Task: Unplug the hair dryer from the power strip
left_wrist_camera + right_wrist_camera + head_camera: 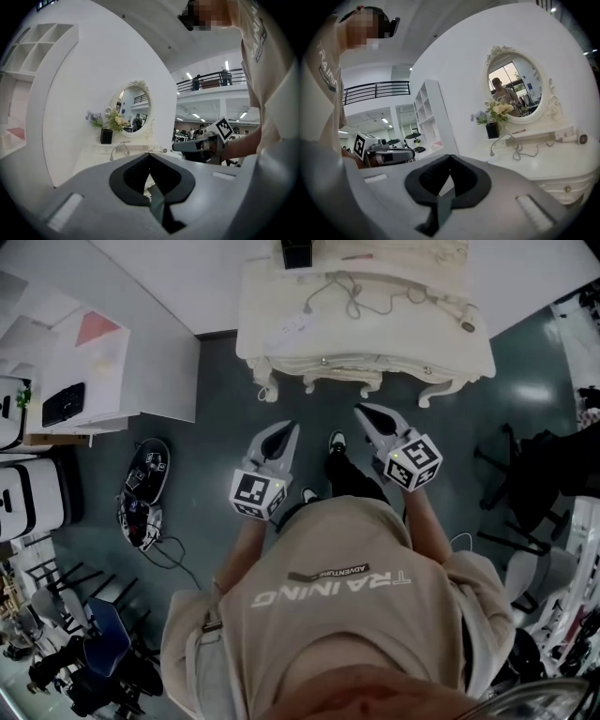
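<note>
A white hair dryer [458, 311] lies at the right end of the white dressing table [375, 360]. Its cord [354, 292] loops across the top to a white power strip [292, 326] at the left. In the right gripper view the hair dryer [572, 137] and cord [516, 145] lie under the round mirror. My left gripper [289, 430] and right gripper [364, 412] hang side by side over the floor, short of the table's front edge. Both are shut with nothing between the jaws. The left gripper [150, 157] and right gripper [450, 158] show closed tips.
A black vase of flowers [492, 130] stands at the table's back by the mirror [518, 86]. On the floor at my left lies a black device with cables [143, 495]. A white shelf unit [103, 362] stands at the left, dark chairs [534, 484] at the right.
</note>
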The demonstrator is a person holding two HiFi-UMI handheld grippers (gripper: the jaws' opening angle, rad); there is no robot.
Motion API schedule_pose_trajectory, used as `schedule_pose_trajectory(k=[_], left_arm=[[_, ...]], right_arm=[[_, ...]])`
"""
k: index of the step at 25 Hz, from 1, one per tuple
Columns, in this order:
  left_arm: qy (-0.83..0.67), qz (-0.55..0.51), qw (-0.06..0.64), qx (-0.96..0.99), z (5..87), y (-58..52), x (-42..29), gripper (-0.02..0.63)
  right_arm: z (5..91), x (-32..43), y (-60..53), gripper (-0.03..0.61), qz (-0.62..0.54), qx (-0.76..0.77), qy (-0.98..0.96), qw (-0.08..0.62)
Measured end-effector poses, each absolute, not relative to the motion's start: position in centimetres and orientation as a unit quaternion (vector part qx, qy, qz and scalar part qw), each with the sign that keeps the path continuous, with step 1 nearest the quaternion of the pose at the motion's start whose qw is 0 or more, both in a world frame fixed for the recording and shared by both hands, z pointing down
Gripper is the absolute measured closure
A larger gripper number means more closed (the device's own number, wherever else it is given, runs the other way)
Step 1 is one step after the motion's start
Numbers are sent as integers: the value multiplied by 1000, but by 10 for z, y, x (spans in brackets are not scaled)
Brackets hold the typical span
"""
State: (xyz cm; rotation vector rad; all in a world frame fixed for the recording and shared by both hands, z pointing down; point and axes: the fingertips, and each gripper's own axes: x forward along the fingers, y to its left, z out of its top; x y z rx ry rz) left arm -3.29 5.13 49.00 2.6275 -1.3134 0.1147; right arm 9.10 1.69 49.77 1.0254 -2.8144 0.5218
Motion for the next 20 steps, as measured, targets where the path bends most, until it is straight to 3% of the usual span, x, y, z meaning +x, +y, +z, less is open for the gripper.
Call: schedule_pose_trajectory(k=[10,20], left_arm=[[-484,86,81,867,475,-97,-20,616],[-492,91,121,857,502,-180,1,617]], right_arm=[[502,106,-141,577,131,290,-946,65],[533,111,-226,577,170,253,-949,79]])
